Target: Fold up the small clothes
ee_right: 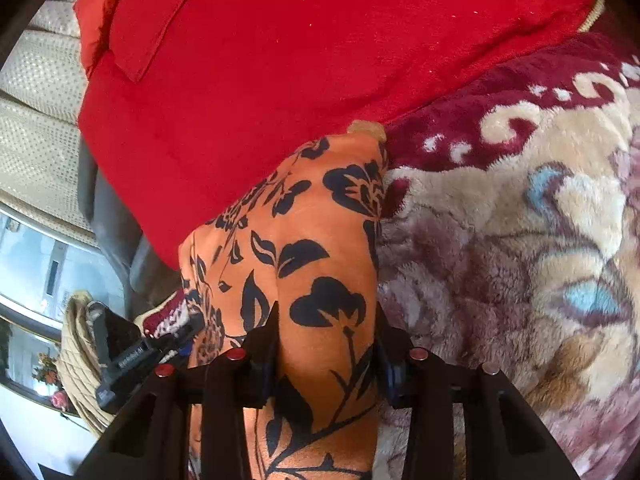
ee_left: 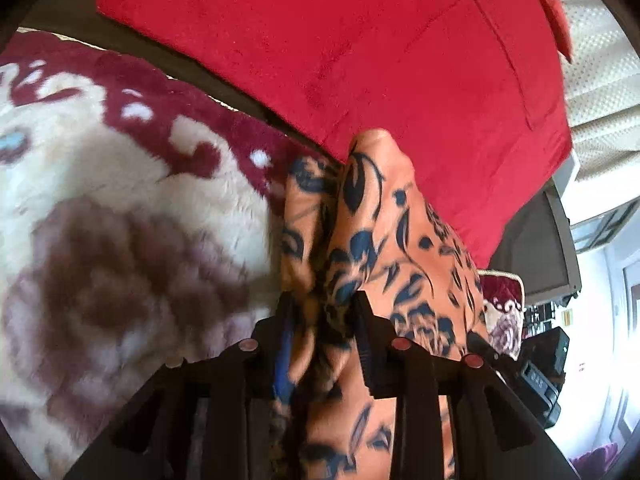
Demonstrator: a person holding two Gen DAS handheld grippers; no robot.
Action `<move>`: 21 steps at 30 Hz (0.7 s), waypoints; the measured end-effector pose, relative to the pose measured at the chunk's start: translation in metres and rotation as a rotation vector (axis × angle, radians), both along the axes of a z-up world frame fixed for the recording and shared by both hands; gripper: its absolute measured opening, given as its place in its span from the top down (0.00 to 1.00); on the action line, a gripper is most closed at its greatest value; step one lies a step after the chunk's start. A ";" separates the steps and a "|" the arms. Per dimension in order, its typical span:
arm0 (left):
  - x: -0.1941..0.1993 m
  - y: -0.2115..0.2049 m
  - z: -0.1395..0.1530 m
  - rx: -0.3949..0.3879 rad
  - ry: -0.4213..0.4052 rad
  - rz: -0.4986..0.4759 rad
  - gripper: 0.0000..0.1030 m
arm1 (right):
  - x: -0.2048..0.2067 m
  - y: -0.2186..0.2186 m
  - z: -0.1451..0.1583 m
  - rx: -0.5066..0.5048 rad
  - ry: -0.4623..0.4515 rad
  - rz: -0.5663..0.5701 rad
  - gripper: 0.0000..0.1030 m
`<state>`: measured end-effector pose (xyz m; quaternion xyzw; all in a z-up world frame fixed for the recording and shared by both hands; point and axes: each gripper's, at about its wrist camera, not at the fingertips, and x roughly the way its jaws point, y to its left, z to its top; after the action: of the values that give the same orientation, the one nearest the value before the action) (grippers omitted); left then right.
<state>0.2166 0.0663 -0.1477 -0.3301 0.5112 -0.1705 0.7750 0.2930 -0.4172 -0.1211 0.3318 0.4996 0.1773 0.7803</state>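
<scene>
I have both grippers, left gripper [ee_left: 320, 308] and right gripper [ee_right: 326, 320], clenched on the orange floral cloth [ee_right: 304, 216]; fold looks unfinished, laying flat remains

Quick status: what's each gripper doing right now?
Left gripper: closed on the orange floral garment.
Right gripper: closed on the same garment.

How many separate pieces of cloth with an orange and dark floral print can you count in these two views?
1. The orange floral cloth runs between the jaws of the left gripper and the right gripper, hanging in front of the red cushion. More could be hidden.
</scene>
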 end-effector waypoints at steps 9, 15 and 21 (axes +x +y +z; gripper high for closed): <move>-0.070 -0.021 -0.009 0.113 -0.034 -0.114 0.56 | -0.080 0.000 0.014 -0.098 -0.037 0.114 0.46; -0.093 -0.038 -0.002 0.170 -0.075 -0.087 0.69 | -0.095 -0.015 0.004 -0.094 -0.001 0.039 0.62; -0.117 -0.047 0.013 0.296 -0.126 -0.061 0.69 | -0.118 -0.019 0.027 -0.239 -0.059 0.003 0.37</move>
<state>0.0996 0.0196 -0.1349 -0.1851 0.4910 -0.1372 0.8401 0.1746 -0.4359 -0.0945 0.2302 0.4945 0.1274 0.8284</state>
